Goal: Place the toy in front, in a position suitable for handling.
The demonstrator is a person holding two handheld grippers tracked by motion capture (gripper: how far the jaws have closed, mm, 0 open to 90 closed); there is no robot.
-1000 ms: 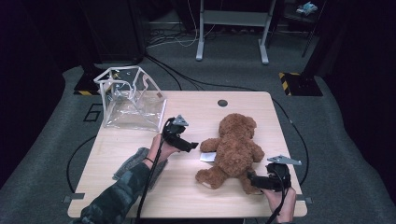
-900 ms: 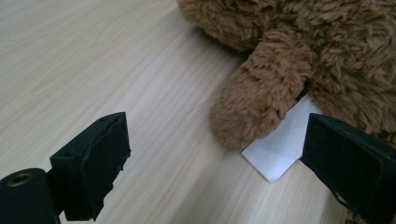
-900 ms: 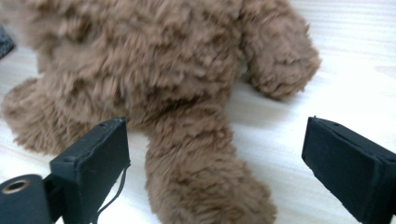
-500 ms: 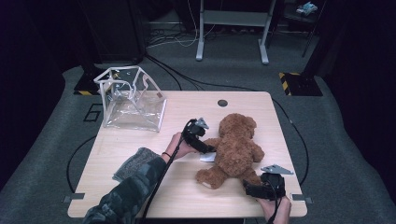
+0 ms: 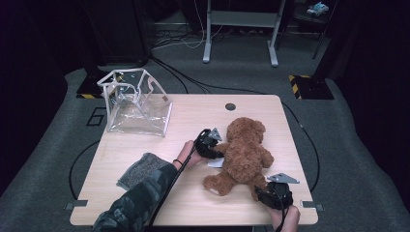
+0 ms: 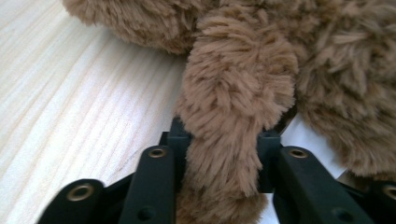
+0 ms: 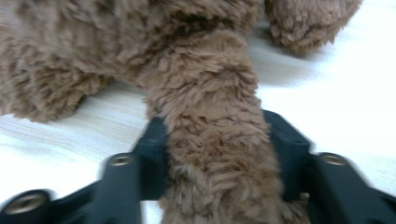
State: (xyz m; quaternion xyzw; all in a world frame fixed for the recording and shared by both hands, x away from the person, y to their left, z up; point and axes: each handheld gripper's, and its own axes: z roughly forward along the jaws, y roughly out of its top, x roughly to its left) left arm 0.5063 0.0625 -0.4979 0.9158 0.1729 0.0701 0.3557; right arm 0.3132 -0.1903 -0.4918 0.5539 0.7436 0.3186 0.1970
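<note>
This looks like a lab or recording studio rather than a home. A single pale wooden tabletop (image 5: 145, 145) stands at the middle of the frame on grey carpet (image 5: 348, 159), ringed by darkness and black curtains. Black cables (image 5: 193, 82) snake over the floor at upper centre, near a metal stand's white legs (image 5: 239, 36), and yellow-black hazard tape (image 5: 297, 78) marks the floor at right.

Brown teddy bear (image 5: 244, 152) — pale wood table (image 5: 193, 121) — black grippers.

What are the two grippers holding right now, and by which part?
The left gripper clamps the teddy bear by one arm; the right gripper clamps one leg.
</note>
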